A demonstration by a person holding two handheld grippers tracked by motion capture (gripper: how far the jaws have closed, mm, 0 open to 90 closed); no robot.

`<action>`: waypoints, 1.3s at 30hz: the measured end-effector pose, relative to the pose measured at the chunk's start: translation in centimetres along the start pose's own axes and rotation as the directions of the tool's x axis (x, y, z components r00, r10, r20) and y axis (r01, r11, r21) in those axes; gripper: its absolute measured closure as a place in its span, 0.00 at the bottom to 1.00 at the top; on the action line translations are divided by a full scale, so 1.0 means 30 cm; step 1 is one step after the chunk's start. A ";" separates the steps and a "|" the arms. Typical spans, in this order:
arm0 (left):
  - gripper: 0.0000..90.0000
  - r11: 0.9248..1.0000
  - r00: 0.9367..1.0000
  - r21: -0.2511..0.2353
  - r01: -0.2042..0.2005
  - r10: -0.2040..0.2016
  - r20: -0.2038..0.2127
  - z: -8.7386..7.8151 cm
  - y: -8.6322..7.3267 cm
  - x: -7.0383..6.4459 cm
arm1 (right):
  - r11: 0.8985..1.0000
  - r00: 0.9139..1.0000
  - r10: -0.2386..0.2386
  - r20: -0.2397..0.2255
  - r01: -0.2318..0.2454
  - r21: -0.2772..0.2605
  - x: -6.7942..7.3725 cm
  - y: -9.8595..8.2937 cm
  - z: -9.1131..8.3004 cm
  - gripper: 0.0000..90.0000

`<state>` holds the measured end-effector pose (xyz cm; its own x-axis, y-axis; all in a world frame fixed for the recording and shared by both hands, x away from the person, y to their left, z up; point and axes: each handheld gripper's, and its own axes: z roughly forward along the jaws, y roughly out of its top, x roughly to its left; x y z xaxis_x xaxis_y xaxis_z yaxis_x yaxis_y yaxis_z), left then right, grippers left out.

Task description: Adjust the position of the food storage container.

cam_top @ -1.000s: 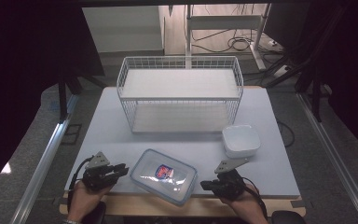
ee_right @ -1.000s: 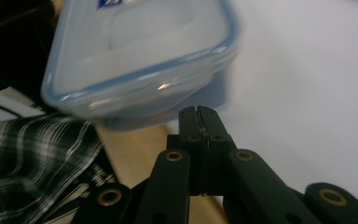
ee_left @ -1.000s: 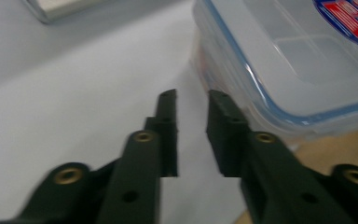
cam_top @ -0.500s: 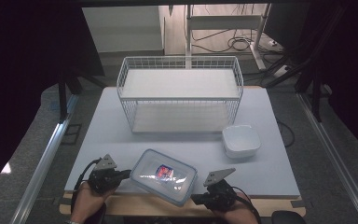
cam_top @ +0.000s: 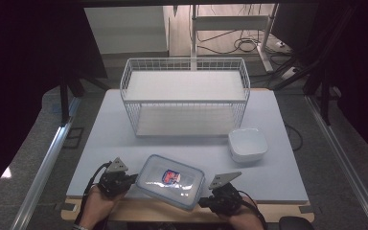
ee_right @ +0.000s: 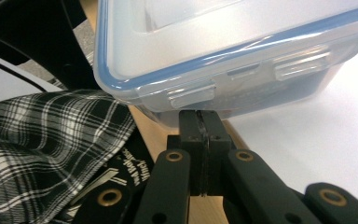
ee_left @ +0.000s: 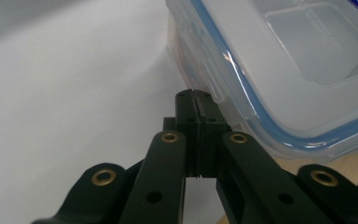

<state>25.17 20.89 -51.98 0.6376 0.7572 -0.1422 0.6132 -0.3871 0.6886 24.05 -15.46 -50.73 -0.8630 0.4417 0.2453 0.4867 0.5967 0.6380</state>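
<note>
A clear plastic container (cam_top: 171, 180) with a blue-sealed lid and a red-and-blue label sits at the near edge of the pale counter (cam_top: 100, 139), turned at an angle so one corner reaches over the wooden lip toward the person. The left tool (cam_top: 130, 179) is at the container's left short side; in the left gripper view its jaws are pressed together with nothing between them, their tips just beside the side latch (ee_left: 213, 80) of the container (ee_left: 307, 70). The right tool (cam_top: 204, 201) sits at the container's near right corner; in the right gripper view its jaws are likewise closed on nothing, tips right up against the wall below a lid latch (ee_right: 191, 95) of the container (ee_right: 242, 42), though actual contact cannot be told. Plaid cloth (ee_right: 42, 140) shows beneath on that side. Farther back on the counter stands a white wire rack (cam_top: 184, 98) with two shelves, and a white square bowl (cam_top: 247, 143) rests near its right front corner, well apart from the container.
</note>
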 end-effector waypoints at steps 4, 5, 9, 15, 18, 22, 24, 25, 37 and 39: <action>1.00 1.000 1.000 -0.001 0.015 -0.015 -0.004 0.015 0.017 -0.006 | 1.000 0.999 0.015 0.033 -0.015 -0.006 -0.018 0.000 -0.012 0.99; 1.00 1.000 1.000 -0.004 0.022 -0.022 -0.004 0.020 0.021 -0.007 | 1.000 0.999 0.018 0.039 -0.017 -0.008 -0.024 0.000 -0.015 0.99; 1.00 0.999 0.999 -0.007 0.033 -0.033 0.002 0.033 0.034 -0.007 | 1.000 0.997 0.025 0.071 -0.024 -0.014 -0.047 0.001 -0.026 0.99; 1.00 0.999 0.999 -0.017 0.046 -0.046 0.022 0.065 0.064 -0.010 | 0.998 0.992 0.051 0.114 -0.048 -0.029 -0.098 0.003 -0.045 0.99; 1.00 0.999 0.999 -0.022 0.048 -0.047 0.028 0.079 0.078 -0.014 | 0.998 0.988 0.064 0.138 -0.060 -0.036 -0.124 0.004 -0.054 0.99; 1.00 0.999 0.999 -0.024 0.044 -0.043 0.031 0.091 0.091 -0.021 | 0.997 0.984 0.075 0.163 -0.069 -0.043 -0.153 0.007 -0.062 0.99; 1.00 0.999 0.999 -0.028 0.040 -0.039 0.033 0.103 0.104 -0.028 | 0.996 0.980 0.085 0.179 -0.077 -0.049 -0.181 0.009 -0.072 0.99; 1.00 0.999 0.999 -0.028 0.039 -0.039 0.032 0.106 0.108 -0.031 | 0.996 0.979 0.085 0.183 -0.077 -0.050 -0.189 0.009 -0.075 0.99; 0.99 0.999 0.998 -0.034 0.041 -0.039 0.043 0.121 0.126 -0.028 | 0.995 0.978 0.090 0.188 -0.081 -0.055 -0.244 0.016 -0.088 0.99; 0.93 0.999 0.999 -0.039 0.036 -0.035 0.038 0.109 0.120 -0.023 | 0.996 0.977 0.078 0.196 -0.069 -0.049 -0.239 0.016 -0.095 0.95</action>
<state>28.47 17.26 -51.72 0.6330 0.7498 -0.1925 0.6173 -0.3390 0.7099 30.10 -20.25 -50.11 -0.7792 0.6096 0.1461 0.5382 0.5310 0.6545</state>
